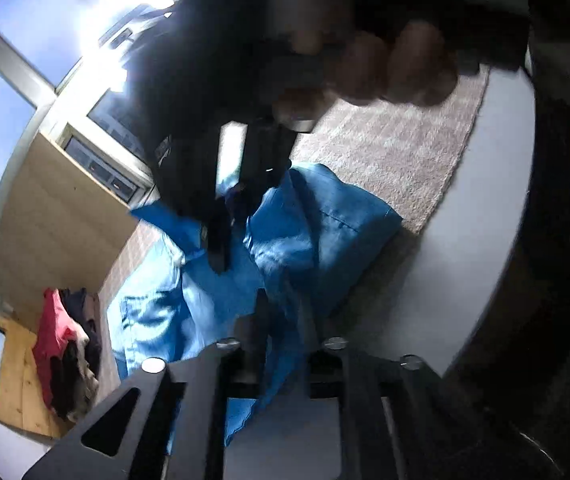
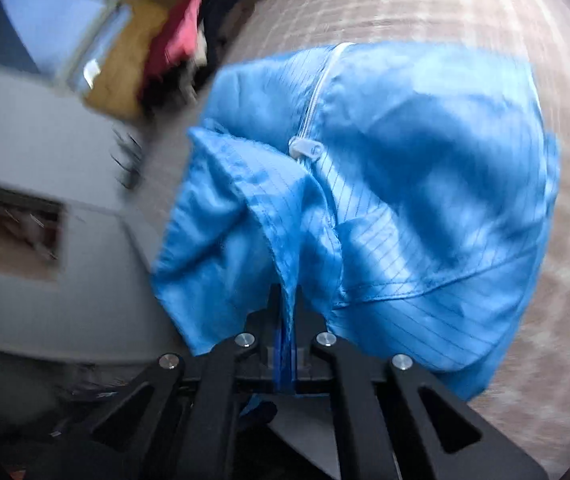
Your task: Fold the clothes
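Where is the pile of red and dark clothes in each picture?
Left wrist view: the pile of red and dark clothes sits at the lower left, on a wooden surface.
Right wrist view: the same pile is at the top, left of centre, blurred.
Shared landmark: the blue garment, in the middle of both views.

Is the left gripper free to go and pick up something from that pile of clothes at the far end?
Probably not as things stand. The left gripper is shut on the blue garment, which the right gripper also holds, so it would drag the fabric along. The clothes pile lies uncovered, well beyond the garment.
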Motion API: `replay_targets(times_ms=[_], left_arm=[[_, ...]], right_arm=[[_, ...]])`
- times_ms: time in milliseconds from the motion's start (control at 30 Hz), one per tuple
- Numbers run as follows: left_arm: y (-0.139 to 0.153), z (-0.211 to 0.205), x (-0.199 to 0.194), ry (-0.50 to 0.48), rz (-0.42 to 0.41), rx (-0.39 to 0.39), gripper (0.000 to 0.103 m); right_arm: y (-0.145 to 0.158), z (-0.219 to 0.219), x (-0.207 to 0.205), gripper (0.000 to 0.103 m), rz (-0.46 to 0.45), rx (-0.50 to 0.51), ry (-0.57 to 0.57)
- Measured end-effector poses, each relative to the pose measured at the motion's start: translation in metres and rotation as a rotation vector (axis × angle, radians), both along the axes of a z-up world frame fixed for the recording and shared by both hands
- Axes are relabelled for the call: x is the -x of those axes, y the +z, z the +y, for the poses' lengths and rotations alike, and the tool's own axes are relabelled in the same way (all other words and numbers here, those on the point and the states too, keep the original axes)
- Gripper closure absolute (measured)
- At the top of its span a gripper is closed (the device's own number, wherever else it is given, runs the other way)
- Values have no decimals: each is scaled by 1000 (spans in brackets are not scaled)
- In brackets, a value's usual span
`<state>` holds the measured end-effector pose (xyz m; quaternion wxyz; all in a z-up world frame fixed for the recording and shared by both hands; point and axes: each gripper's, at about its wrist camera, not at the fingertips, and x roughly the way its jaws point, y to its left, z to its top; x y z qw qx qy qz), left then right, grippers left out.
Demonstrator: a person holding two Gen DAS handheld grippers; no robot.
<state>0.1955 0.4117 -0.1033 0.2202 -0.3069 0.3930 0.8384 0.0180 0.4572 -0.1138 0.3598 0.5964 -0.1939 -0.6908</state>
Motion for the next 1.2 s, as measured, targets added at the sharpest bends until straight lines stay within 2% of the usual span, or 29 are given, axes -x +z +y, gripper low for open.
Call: replay_targets(times_ms=[67, 233, 300, 333, 400, 500, 533, 567, 600, 633, 733, 833, 900, 933, 1000, 1100, 1200], left_arm=[[12, -14, -1, 27, -39, -52, 78], [40, -64, 8, 45, -133, -139, 76], [42, -86, 26, 84, -176, -149, 76], [43, -96, 37, 114, -201, -150, 76], [46, -116, 57, 201, -239, -145, 77], [50, -135, 74, 275, -339, -224, 73], [48, -138, 77, 282, -370, -242, 69], [42, -136, 78, 276, -385, -219, 67], [35, -134, 80, 270, -399, -195, 67], [27, -131, 83, 266, -409, -162, 67], [6, -130, 92, 292, -456, -118, 67], [2, -135, 96, 278, -479, -134, 67], [-2, -138, 101, 267, -501, -149, 82], [-4, -141, 104, 262, -514, -155, 94], [-5, -146, 110, 245, -551, -180, 95], [-3, -150, 109, 197, -556, -199, 99], [-4, -153, 110, 157, -566, -224, 100]], right_arm=[[-2, 16, -2, 100, -3, 94, -51], [-7, 56, -7, 100, -12, 316, -173], [-10, 56, -13, 101, -24, 308, -185], [-11, 56, -16, 100, -24, 294, -189], [-3, 50, -23, 100, 11, 197, -187], [11, 41, -34, 96, 65, 57, -179], [19, 36, -38, 88, 89, 29, -166], [25, 31, -42, 82, 105, -3, -159], [30, 26, -46, 71, 118, -39, -150], [34, 19, -50, 67, 125, -81, -137], [34, -4, -56, 67, 87, -167, -121], [25, -28, -56, 67, 42, -246, -116], [22, -40, -55, 67, 29, -301, -114], [21, -46, -55, 67, 20, -327, -113], [24, -57, -56, 67, 5, -369, -108], [45, -76, -66, 67, 85, -441, -98], [41, -88, -60, 67, 72, -508, -107]])
